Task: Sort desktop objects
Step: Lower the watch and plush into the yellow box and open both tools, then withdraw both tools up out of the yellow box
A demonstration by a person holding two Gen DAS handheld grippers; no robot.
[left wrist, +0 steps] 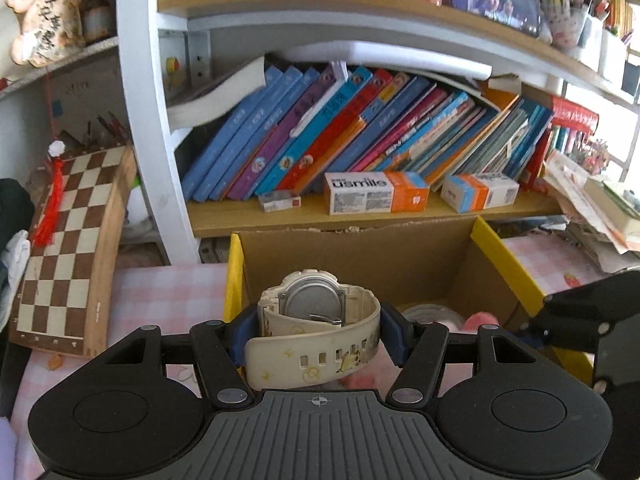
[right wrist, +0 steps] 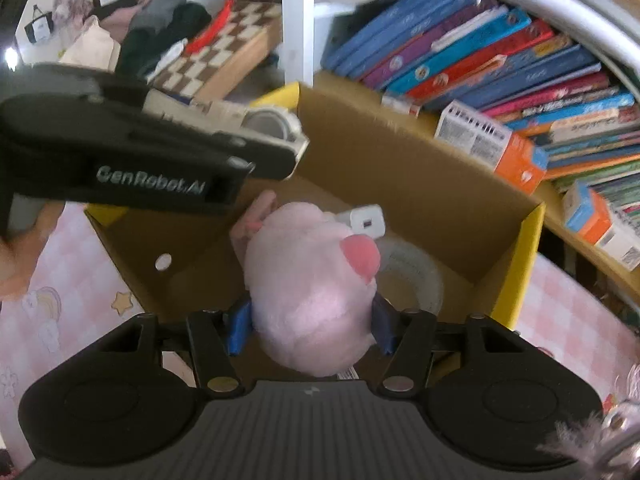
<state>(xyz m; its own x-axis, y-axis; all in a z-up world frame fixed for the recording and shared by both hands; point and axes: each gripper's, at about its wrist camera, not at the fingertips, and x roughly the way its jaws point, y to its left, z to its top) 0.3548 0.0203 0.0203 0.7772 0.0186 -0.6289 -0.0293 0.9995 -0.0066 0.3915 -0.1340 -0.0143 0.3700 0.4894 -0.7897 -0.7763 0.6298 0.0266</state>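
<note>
My left gripper (left wrist: 320,334) is shut on a white wristwatch (left wrist: 316,320) with a cartoon-printed strap, held above the near edge of an open cardboard box (left wrist: 360,252) with yellow flaps. My right gripper (right wrist: 312,326) is shut on a pink plush toy (right wrist: 312,288) and holds it over the same box (right wrist: 420,184). In the box lie a white charger plug (right wrist: 364,220) and a roll of clear tape (right wrist: 416,276). The left gripper with the watch (right wrist: 272,122) shows at the upper left of the right wrist view.
The box sits on a pink checked tablecloth (left wrist: 160,300) against a shelf of leaning books (left wrist: 360,132). Toothpaste cartons (left wrist: 376,192) lie on the shelf front. A chessboard box (left wrist: 72,248) leans at the left. A paper pile (left wrist: 600,208) sits at the right.
</note>
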